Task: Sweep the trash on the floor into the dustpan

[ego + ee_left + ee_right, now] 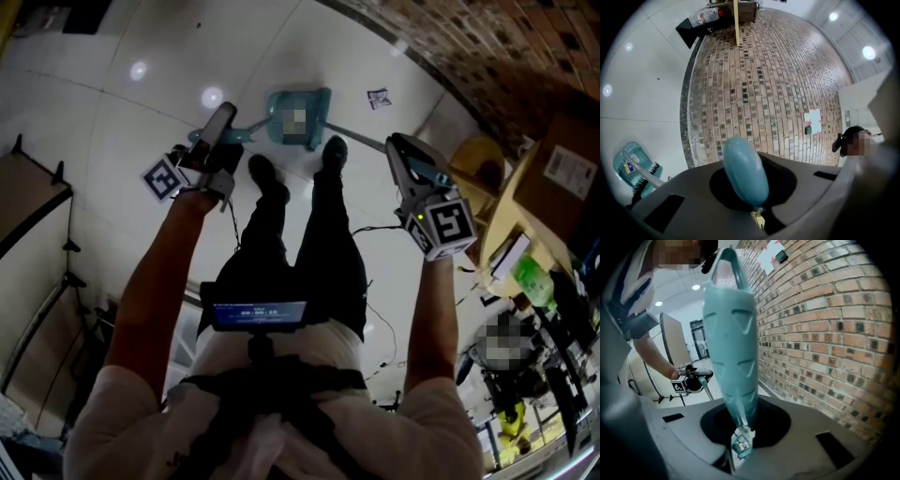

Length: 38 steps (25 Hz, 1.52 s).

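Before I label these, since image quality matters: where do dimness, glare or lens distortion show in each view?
Head view: dim, with lamp glare spots on the glossy floor. Left gripper view: fisheye bulges the brick wall; rounded teal handle looms close. Right gripper view: brighter, ribbed teal handle fills the middle, bricks curve.

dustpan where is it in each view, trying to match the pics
Head view: dustpan at top centre, just above the shoes.
Left gripper view: at the lower left edge.
Right gripper view: the pan is not in it.
Shared landmark: the brick wall.
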{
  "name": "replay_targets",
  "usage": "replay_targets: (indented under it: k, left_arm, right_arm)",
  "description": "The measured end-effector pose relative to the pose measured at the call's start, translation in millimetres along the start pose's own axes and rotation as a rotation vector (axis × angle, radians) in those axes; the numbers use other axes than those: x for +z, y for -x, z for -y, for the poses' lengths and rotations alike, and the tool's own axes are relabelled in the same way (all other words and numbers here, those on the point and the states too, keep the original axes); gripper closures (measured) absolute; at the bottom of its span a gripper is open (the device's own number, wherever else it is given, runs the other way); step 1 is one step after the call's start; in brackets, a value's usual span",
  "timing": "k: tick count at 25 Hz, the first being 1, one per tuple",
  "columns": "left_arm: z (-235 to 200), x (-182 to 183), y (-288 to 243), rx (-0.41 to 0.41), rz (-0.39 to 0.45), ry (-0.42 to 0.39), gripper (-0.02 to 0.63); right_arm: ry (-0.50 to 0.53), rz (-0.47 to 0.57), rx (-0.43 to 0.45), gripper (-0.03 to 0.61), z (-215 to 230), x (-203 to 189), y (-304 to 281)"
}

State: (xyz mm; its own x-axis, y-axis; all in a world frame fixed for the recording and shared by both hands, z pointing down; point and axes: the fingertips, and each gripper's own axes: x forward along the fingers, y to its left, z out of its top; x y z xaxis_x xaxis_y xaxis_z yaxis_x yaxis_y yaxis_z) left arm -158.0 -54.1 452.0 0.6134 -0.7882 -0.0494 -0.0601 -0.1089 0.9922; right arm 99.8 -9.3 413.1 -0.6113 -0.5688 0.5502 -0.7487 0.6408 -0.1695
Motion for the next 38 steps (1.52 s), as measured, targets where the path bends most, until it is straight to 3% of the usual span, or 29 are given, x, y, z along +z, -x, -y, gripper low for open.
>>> replay_targets:
  k: [4, 11, 14, 17, 20, 24, 34, 38]
  left_arm:
    - [6.4, -15.8, -38.9, -0.004, 0.016, -0.018, 0.614]
    - [5.8, -52.0, -119.0, -0.011, -0.012, -0.029, 0.614]
    - [-0.4, -66.2, -151.0, -0.004, -0.030, -0.028, 0.614]
    - [-10.8, -79.7, -170.2, 0.011, -0.045, -0.027, 0.614]
    - [-13.6, -85.3, -174.2, 0.016, -0.047, -0.034, 0.614]
    - [-16.1, -80.6, -181.3, 0.014, -0.055, -0.034, 0.614]
    - [-21.9, -78.1, -186.6, 0.008, -0.089, -0.026, 0.614]
    - [-24.4, -77.4, -185.3, 0.009, -0.088, -0.012, 0.614]
  right_arm:
    - [0.076, 0.026, -0.036, 0.545, 52.5, 20.1, 27.4]
    - [0.159, -0.038, -0.174, 0.545, 162.5, 14.2, 59.8]
    - [0.162, -0.101, -0.207, 0.543, 199.2, -12.7, 57.2]
    - [0.060, -0.178, -0.268, 0.540, 228.9, -77.3, 44.2]
    - [-0.074, -0.219, -0.310, 0.535, 233.9, -135.9, 35.7]
    - [-0.115, -0.195, -0.338, 0.535, 235.8, -142.4, 36.4]
    - [-0.296, -0.077, -0.396, 0.525, 232.8, -126.4, 24.1]
    - [-0.312, -0.022, -0.341, 0.523, 206.1, -100.7, -3.1]
